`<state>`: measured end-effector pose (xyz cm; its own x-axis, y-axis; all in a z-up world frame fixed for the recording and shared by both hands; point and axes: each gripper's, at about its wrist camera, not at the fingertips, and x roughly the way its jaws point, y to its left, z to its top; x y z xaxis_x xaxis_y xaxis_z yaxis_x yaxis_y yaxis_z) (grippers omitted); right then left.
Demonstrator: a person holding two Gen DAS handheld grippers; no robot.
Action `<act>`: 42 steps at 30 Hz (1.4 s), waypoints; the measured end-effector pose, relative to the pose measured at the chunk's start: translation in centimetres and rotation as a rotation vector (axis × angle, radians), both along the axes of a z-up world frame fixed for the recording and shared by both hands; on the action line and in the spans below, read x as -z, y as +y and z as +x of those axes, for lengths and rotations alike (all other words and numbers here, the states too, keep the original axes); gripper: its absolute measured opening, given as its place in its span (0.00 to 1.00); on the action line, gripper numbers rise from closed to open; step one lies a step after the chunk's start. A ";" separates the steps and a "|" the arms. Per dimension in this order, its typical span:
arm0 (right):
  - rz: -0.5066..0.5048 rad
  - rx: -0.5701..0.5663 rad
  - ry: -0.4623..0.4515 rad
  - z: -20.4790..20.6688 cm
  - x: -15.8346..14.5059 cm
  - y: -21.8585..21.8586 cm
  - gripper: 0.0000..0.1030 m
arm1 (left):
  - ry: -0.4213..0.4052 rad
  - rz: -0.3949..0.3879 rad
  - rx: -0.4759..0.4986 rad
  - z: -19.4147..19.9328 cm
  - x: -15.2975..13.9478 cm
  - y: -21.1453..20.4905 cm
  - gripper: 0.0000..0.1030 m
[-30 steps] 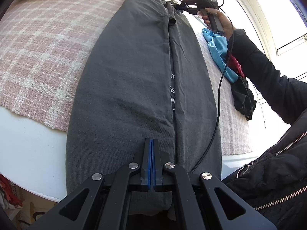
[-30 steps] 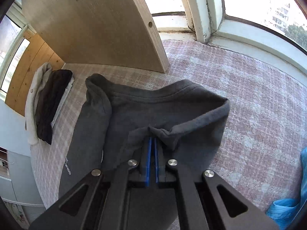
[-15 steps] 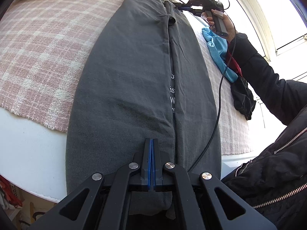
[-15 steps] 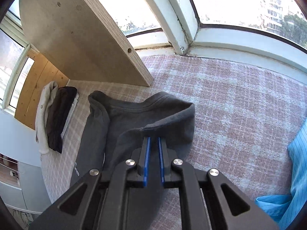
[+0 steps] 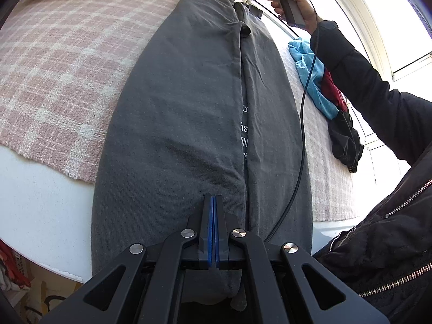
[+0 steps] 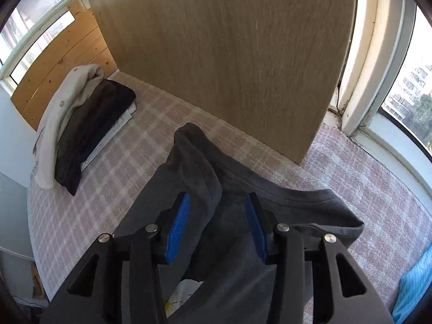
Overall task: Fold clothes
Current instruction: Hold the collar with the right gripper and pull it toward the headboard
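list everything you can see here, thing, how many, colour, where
shirt: one, dark grey, sides folded in, lying lengthwise on the blanket
blanket: one, pink and white check, covering the table
blue cloth: one, light blue, right of the shirt
red cloth: one, tucked beside the blue one
black cloth: one, at the blanket's right edge
folded pile: cream garment on dark ones, far left corner
wood board: one, tan, upright behind the shirt
cable: one, black, trailing across the shirt
left gripper: fingers shut on the near hem
right gripper: fingers opening above the collar end, nothing pinched
hand: one, black sleeve, holding the right gripper
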<state>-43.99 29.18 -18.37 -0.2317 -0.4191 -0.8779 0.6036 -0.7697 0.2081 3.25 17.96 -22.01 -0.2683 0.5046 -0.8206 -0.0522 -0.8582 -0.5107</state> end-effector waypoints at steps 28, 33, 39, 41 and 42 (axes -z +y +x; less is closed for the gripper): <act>-0.271 -0.127 -0.138 -1.8 1.9 -4.6 0.08 | 0.062 -0.022 0.097 -5.3 -2.9 1.4 0.01; -0.177 -0.085 -0.173 -2.6 3.5 -4.7 0.13 | 0.048 -0.012 0.109 -5.0 -2.3 1.7 0.01; -0.097 -0.097 -0.112 -2.0 3.1 -4.2 0.29 | 0.081 -0.007 0.095 -6.6 -3.0 1.6 0.01; -0.097 -0.078 -0.107 -2.1 2.9 -3.8 0.29 | 0.113 -0.008 0.090 -8.5 -4.0 1.3 0.01; -0.103 -0.078 -0.110 -2.2 2.8 -3.7 0.29 | 0.139 -0.018 0.087 -9.8 -4.7 1.2 0.03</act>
